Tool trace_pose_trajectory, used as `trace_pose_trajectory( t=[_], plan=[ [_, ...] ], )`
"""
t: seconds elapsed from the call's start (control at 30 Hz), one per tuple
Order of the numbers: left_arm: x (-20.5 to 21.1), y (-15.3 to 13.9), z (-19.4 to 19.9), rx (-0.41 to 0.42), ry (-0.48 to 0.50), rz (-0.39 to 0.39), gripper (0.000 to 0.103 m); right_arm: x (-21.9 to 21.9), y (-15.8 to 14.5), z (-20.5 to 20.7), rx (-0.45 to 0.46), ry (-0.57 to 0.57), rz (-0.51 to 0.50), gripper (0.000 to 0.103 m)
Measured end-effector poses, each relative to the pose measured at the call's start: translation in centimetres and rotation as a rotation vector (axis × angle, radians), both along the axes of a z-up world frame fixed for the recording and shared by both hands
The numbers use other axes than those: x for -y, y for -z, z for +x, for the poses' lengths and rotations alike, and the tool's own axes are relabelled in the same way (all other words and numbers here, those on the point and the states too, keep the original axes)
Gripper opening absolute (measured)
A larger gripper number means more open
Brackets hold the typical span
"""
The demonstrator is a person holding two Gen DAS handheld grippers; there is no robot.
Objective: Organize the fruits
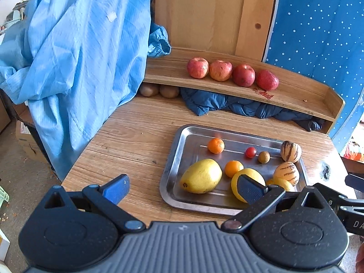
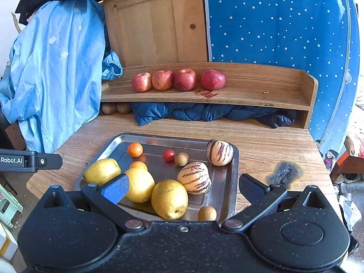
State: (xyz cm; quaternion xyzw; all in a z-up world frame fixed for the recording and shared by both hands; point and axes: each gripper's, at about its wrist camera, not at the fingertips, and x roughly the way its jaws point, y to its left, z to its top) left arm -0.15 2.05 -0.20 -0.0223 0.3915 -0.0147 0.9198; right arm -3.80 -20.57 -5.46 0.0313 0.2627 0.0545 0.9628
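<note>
A steel tray (image 1: 175, 159) (image 2: 227, 182) on the wooden table holds yellow pears (image 1: 201, 176) (image 2: 169, 199), two small oranges (image 1: 216, 145) (image 2: 135, 149), a cherry tomato (image 1: 250, 152) (image 2: 169, 154), small brown kiwis (image 1: 264, 157) (image 2: 207, 213) and two striped pepino melons (image 1: 291, 151) (image 2: 219, 152). Several red apples (image 1: 220, 70) (image 2: 184, 79) stand in a row on the raised wooden shelf (image 1: 295, 95) (image 2: 250, 91). My left gripper (image 1: 182, 190) hovers open over the tray's near left edge. Over the tray's near side, my right gripper (image 2: 183, 188) is open too, empty.
A light blue coat (image 1: 75, 56) (image 2: 56, 68) hangs at the left. Dark blue cloth (image 1: 238, 107) (image 2: 200, 111) and two kiwis (image 1: 159, 90) (image 2: 116, 108) lie under the shelf. A burn mark (image 2: 284, 173) scars the table right of the tray. A red stain (image 2: 206, 94) marks the shelf.
</note>
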Motion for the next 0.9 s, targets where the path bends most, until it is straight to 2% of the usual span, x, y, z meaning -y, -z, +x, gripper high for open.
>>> trace_pose_trajectory(
  t=[0.1, 0.27, 0.67, 0.8, 0.9],
  plan=[
    [0.0, 0.1, -0.6, 0.031, 0.028, 0.026, 0.102, -0.4, 0.1, -0.4, -0.014, 0.008, -0.002, 0.102],
    [0.0, 0.7, -1.0, 0.033, 0.089, 0.059, 0.102, -1.5, 0.1, -1.1, -0.022, 0.038, -0.016, 0.102],
    [-3.3, 0.9, -2.0, 0.021, 0.153, 0.028, 0.102, -4.8, 0.4, -3.2, -0.027, 0.163, -0.032, 0.102],
    [-4.4, 1.4, -2.4, 0.032, 0.189, 0.027, 0.102, -6.0, 1.3, -4.2, -0.002, 0.195, -0.038, 0.102],
    [-4.9, 1.5, -2.3, 0.007, 0.188, 0.012, 0.102, -6.2, 1.2, -4.3, -0.010, 0.219, -0.039, 0.102]
  ],
)
